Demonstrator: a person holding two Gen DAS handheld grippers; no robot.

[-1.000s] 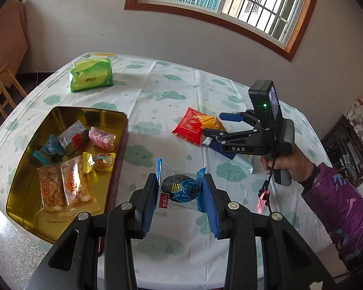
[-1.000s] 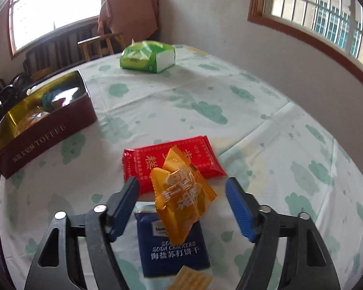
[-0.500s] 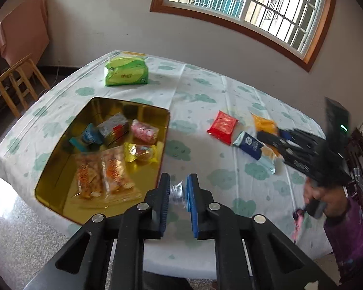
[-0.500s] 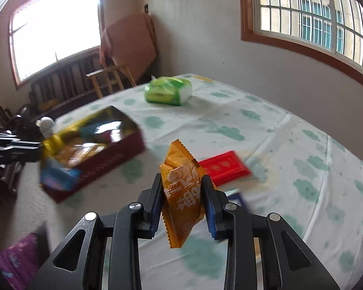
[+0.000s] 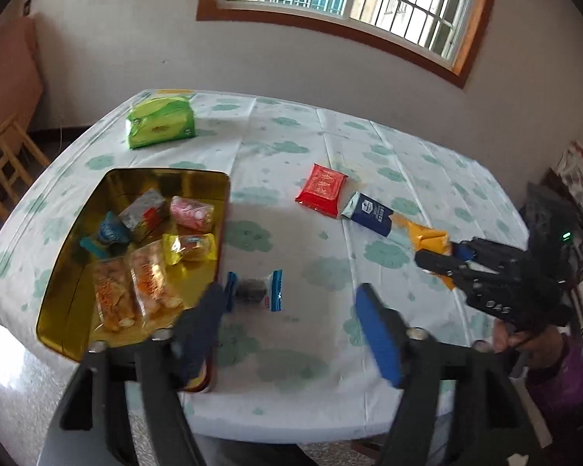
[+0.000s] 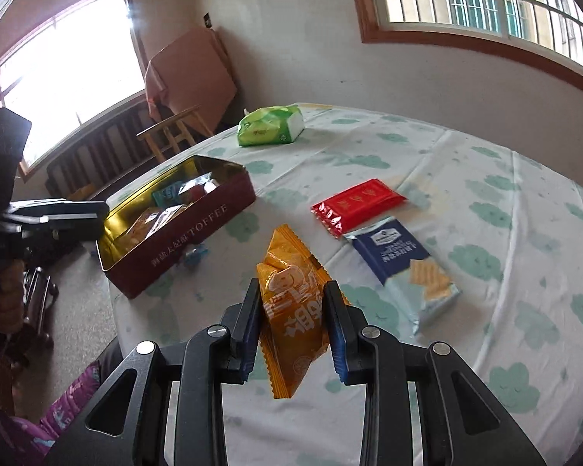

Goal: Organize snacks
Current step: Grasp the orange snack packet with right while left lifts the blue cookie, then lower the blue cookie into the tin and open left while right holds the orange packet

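My left gripper point(image 5: 291, 326) is open and empty, raised above the table's near edge. A blue-ended dark snack point(image 5: 254, 290) lies on the cloth just right of the gold toffee tin point(image 5: 223, 209), which holds several snacks. My right gripper point(image 6: 293, 322) is shut on an orange snack packet point(image 6: 291, 303) and holds it above the table; it also shows in the left wrist view point(image 5: 439, 258). A red packet point(image 5: 322, 189) and a blue soda cracker packet point(image 5: 371, 213) lie mid-table; both also show in the right wrist view, red packet point(image 6: 355, 206), cracker packet point(image 6: 400, 256).
A green tissue pack point(image 5: 160, 123) sits at the table's far left side. Wooden chairs point(image 6: 175, 134) stand beyond the table. The tin's maroon wall point(image 6: 182, 240) faces my right gripper. The table edge runs close below my left gripper.
My left gripper opened and the blue-ended snack now lies on the cloth beside the tin. My right gripper stays shut on the orange packet, held above the table.
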